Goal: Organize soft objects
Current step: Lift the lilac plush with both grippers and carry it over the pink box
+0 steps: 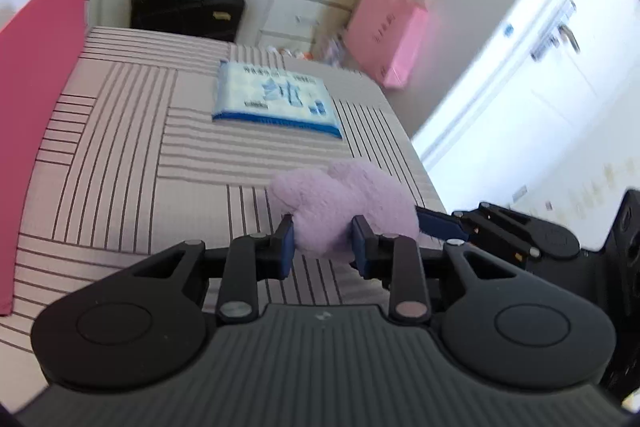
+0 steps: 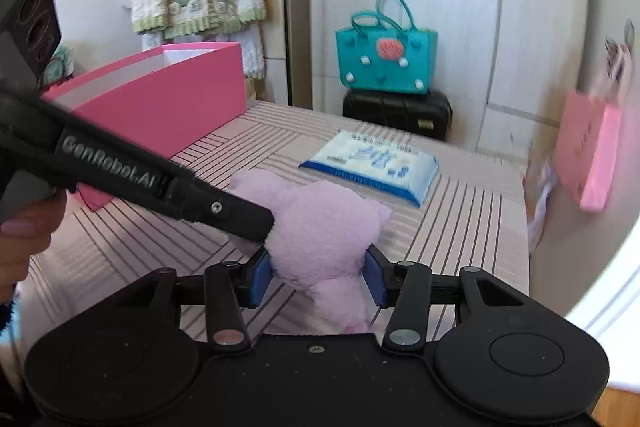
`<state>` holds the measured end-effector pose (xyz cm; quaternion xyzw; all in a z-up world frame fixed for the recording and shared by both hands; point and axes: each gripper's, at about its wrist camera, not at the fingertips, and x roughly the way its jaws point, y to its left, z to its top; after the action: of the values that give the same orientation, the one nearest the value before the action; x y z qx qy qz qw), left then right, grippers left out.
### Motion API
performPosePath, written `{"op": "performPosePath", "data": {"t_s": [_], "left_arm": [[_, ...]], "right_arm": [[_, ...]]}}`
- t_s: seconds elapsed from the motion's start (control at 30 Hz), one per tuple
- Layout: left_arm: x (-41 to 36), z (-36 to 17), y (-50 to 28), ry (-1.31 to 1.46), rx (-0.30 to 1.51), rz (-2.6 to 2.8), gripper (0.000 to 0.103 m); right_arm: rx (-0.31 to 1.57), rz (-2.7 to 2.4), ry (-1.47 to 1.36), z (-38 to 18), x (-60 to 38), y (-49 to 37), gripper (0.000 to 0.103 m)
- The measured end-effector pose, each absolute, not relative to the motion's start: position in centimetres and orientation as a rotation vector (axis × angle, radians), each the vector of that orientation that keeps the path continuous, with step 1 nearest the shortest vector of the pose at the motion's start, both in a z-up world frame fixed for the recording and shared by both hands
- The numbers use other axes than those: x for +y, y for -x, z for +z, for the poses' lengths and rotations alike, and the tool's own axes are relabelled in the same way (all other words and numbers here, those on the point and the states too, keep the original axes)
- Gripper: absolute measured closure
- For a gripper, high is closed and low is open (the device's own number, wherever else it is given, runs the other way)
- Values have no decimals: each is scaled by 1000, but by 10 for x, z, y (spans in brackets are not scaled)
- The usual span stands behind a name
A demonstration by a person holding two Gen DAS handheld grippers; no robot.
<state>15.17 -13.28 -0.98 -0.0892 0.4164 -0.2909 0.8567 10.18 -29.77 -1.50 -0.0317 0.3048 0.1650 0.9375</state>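
The purple plush toy [image 2: 320, 227] is held by both hands at once, just above the striped bed [image 1: 120, 131]. The left hand-held gripper [image 1: 323, 243] is squeezed in tight on a thin part of the toy, and its blue pads [image 1: 286, 243] press into the fluff from both sides. The right hand-held gripper [image 2: 318, 275] is open about half way, and its blue pads [image 2: 262, 273] press on the fat middle of the toy. In the right wrist view the left one comes in from the left and grips the toy's left side.

The big pink box [image 2: 168, 99] stands on the bed, far and to the left of the toy. Its top is open. I think the toy should go in there, so the toy has to travel up and to the left. The left hand is nearer to the box.

The toy's long way seems to run near to far.

A blue and white tissue pack [image 2: 372, 163] lies flat on the bed, far and a bit right of the toy, well apart from it. No hand touches it.
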Motion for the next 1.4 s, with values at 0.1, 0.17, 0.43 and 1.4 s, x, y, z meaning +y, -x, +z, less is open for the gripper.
{"op": "performPosePath", "data": {"t_s": [0.1, 0.17, 0.43, 1.4], "left_arm": [[-125, -7, -144, 166, 891, -649, 74], [-120, -6, -138, 155, 894, -662, 74], [-97, 6, -117, 110, 865, -657, 74], [32, 94, -76, 59, 750, -639, 75]], "right_arm": [[636, 321, 20, -13, -293, -89, 47], [641, 312, 9, -13, -288, -82, 48], [612, 335, 60, -3, -260, -63, 46], [496, 560, 174, 88, -154, -40, 41]]}}
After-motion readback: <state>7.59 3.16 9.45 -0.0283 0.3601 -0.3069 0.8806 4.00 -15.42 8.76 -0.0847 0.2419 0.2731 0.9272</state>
